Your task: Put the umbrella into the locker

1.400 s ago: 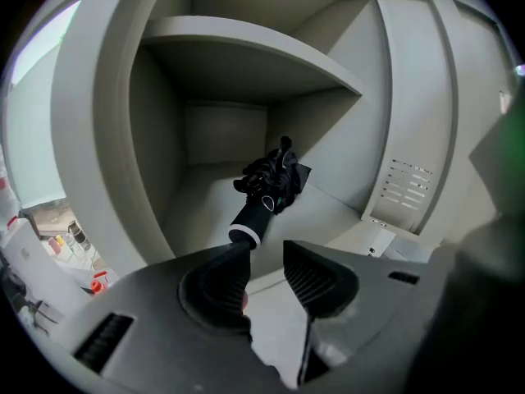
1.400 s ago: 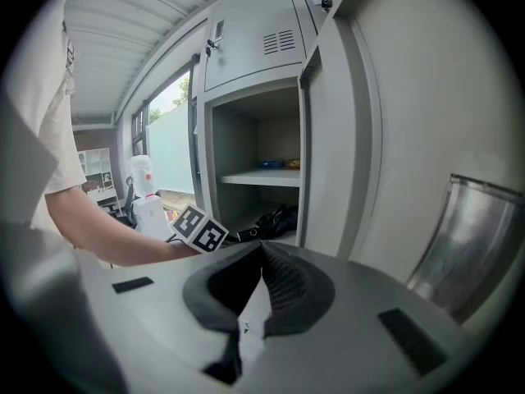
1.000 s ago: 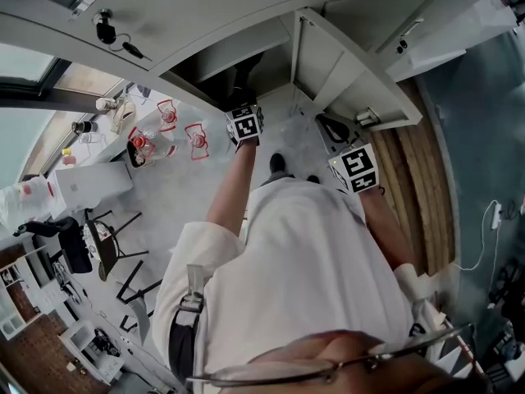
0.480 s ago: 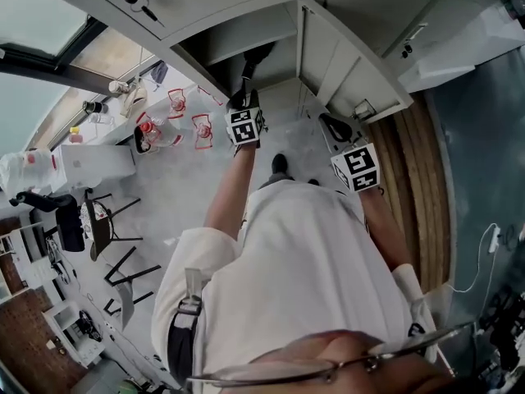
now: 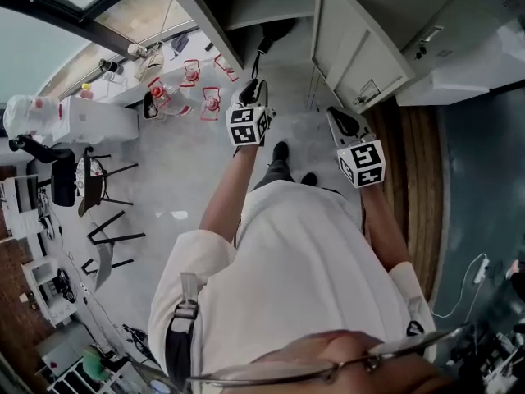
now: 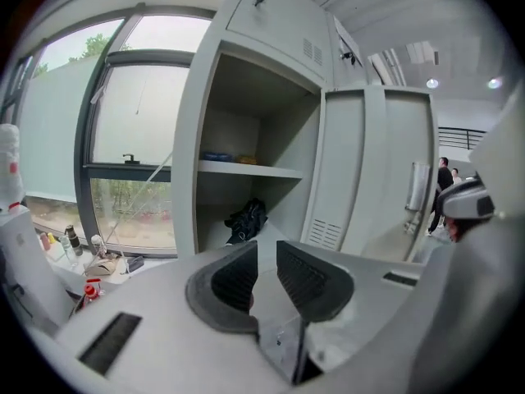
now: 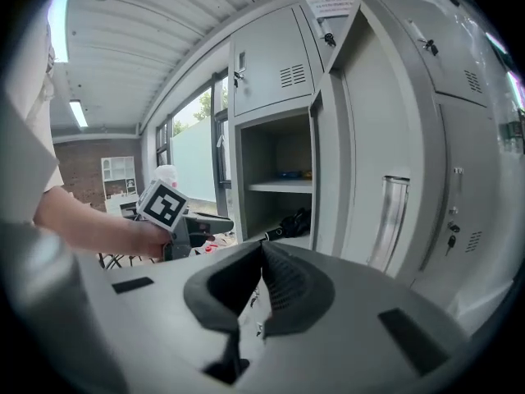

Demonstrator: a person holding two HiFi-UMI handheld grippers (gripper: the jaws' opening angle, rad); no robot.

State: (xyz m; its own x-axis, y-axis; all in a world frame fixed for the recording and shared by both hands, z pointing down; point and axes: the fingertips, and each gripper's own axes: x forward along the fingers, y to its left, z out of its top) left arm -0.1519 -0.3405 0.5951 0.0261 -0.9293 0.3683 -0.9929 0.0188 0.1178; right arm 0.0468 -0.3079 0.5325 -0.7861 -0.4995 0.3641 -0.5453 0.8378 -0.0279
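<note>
Both tools are empty, the left gripper (image 6: 265, 254) with jaws just closing and a little apart, the right gripper (image 7: 262, 251) shut, so the umbrella (image 6: 246, 218) at mid-frame could be pinched by the door (image 6: 385, 171).

We see a pale grey locker (image 6: 193, 154) & a black umbrella (image 6: 246, 218). Marker cubes (image 5: 248, 125) carry b&w square patterns; shirt (image 5: 303, 261) is white.

No words or numbers you can read, your left cube (image 5: 248, 125) and right cube (image 5: 362, 163) carry only black-and-white square patterns, paper slip (image 7: 332, 6) atop the locker door (image 7: 369, 138), print too small for you.
</note>
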